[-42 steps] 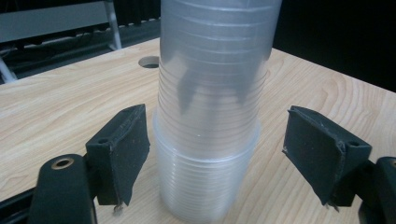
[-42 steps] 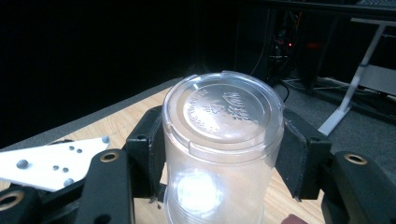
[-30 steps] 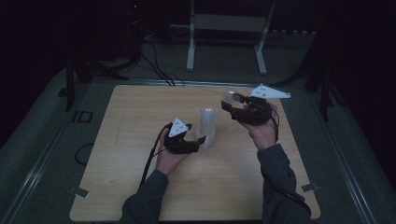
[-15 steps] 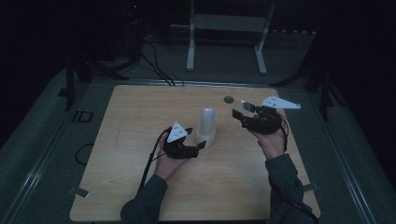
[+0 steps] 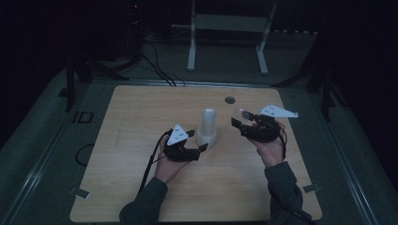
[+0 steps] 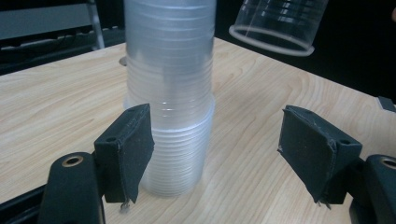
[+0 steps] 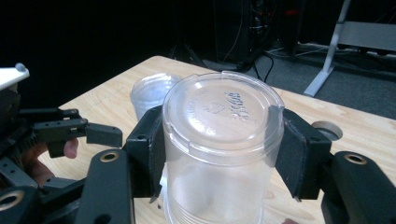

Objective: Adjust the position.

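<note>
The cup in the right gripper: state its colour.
The cup is clear, colourless plastic with a faint embossed mark on its base; it shows best in the right gripper view.

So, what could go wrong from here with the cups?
1. The left gripper has just been closing, but only one pad is near the cup stack; a lopsided push may tip the tall stack.
2. The right gripper squeezes a thin clear cup; it may deform or slip.
3. This cup is tilted, so it may catch on the stack's top.
</note>
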